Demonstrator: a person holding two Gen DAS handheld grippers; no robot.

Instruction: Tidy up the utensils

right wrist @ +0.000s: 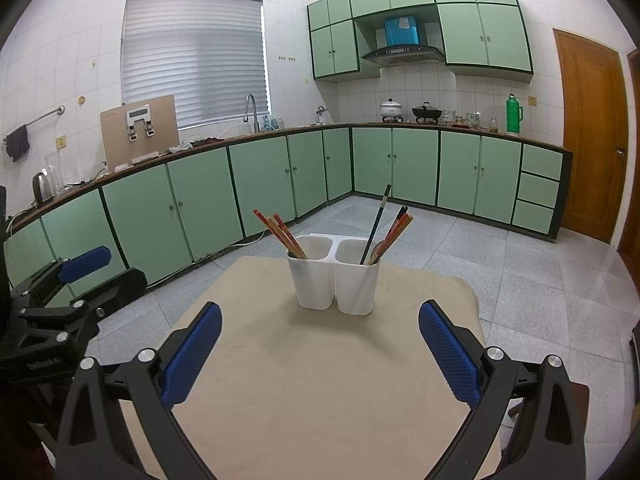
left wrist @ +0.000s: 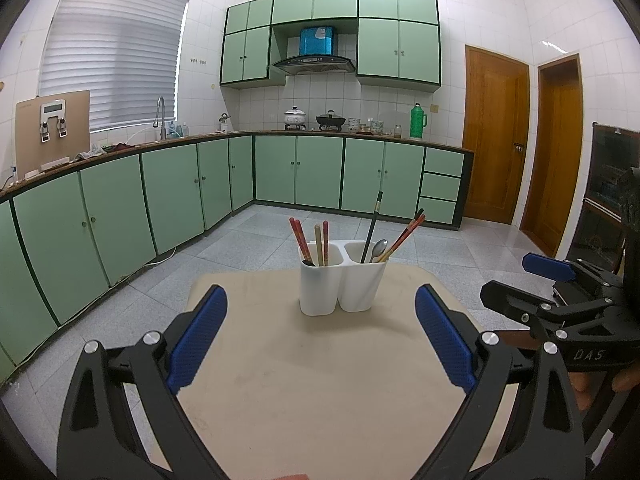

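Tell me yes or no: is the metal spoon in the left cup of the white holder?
No, the spoon stands in the right cup of the holder, beside the chopsticks.

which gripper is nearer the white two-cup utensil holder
Neither clearly. Left gripper and right gripper both hover open over the beige table, short of the white two-compartment plastic utensil holder, left one left of centre, right one right.

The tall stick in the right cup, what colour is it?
Black, the tall chopstick standing in the white utensil holder. The left wrist view shows it best.
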